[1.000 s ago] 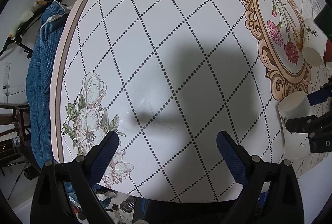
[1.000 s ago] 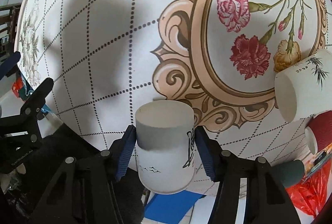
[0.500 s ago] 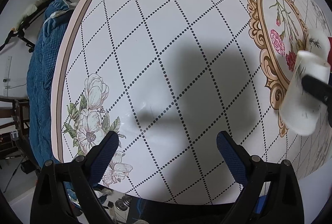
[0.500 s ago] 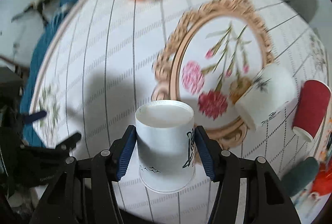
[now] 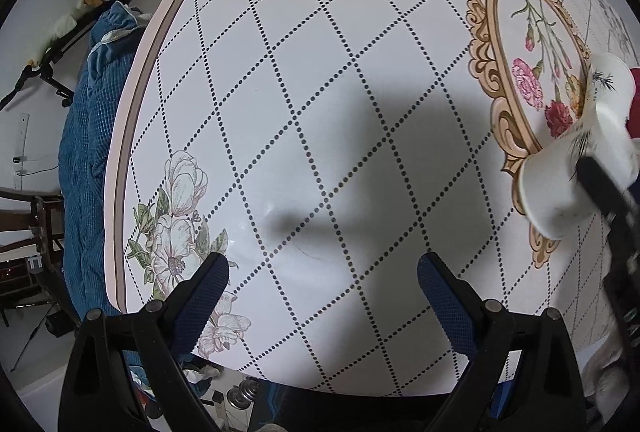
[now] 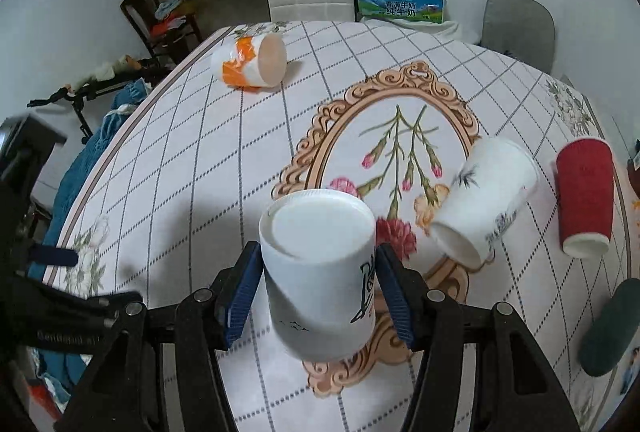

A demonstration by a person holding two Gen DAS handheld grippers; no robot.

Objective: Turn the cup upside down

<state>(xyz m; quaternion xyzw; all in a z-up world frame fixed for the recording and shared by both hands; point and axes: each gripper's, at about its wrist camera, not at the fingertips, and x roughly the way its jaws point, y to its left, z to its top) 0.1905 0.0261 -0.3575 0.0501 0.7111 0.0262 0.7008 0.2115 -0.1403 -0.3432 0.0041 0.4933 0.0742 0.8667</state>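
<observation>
Raised and tipped since the earlier frame: white cup (image 6: pixel 320 272), formerly low at the table's near edge, now carried above the table (image 6: pixel 200 160) with its closed base turned up toward the camera and its mouth facing down and toward the holder, apparently so it can be set down rim-first. Listed left to right. Left gripper (image 5: pixel 322 278): fingers spread wide, nothing between them, hovering over bare cloth near the printed white flower, idle. Orange-and-white cup (image 6: pixel 250 61): on its side at the far left of the table, mouth to the right, well apart from the work. Right gripper (image 6: pixel 318 290): blue pads pressed on both sides of the white cup, clamped at mid-wall so the cup turns with the wrist. Second white cup (image 6: pixel 484 194): lying on its side across the floral oval. Red cup (image 6: pixel 585 198): on its side near the right edge. Judgement: flip nearly complete; lowering onto clear cloth remains
</observation>
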